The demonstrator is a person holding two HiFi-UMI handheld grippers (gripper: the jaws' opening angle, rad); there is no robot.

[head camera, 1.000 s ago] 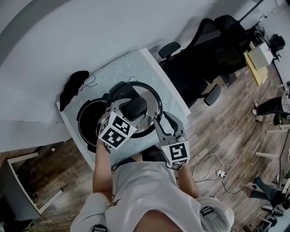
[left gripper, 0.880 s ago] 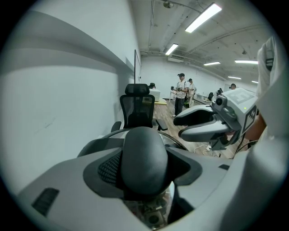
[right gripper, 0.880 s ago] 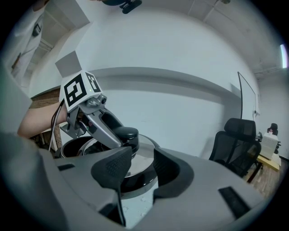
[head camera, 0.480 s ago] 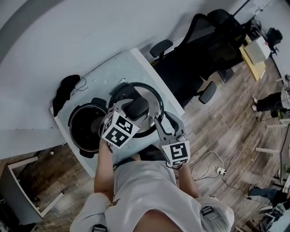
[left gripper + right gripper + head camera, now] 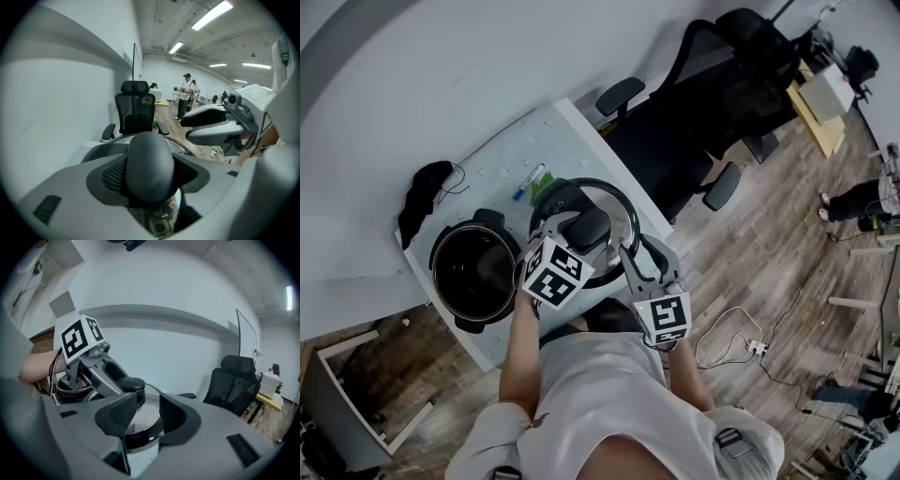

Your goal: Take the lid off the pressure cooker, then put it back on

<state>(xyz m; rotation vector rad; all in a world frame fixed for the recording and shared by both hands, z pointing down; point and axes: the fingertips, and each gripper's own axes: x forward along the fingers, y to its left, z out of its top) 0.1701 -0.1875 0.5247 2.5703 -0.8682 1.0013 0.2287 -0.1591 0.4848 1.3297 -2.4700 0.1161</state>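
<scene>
Lid (image 5: pixel 614 217) was off the cooker pot (image 5: pixel 439 265), just right of the pot in the head view and clear of its rim; pot stood open and dark inside, at the left end of the worktop (image 5: pixel 502 164). Left tongs (image 5: pixel 581 225) were clamped on the lid's black knob (image 5: pixel 591 228), one pad on each side of it, about half open. Right tongs (image 5: pixel 639 255) sat on the side of the lid away from the pot, with the jaws apart, the lid's rim showing in the gap and neither pad seen pressing on it. Couldn't tell if the lid touched the worktop. Marker pen (image 5: pixel 527 181) lay behind the pot to its right, black bundle (image 5: pixel 422 195) behind it to its left. Office chair (image 5: pixel 675 131) was well right of the pot, off the worktop.
</scene>
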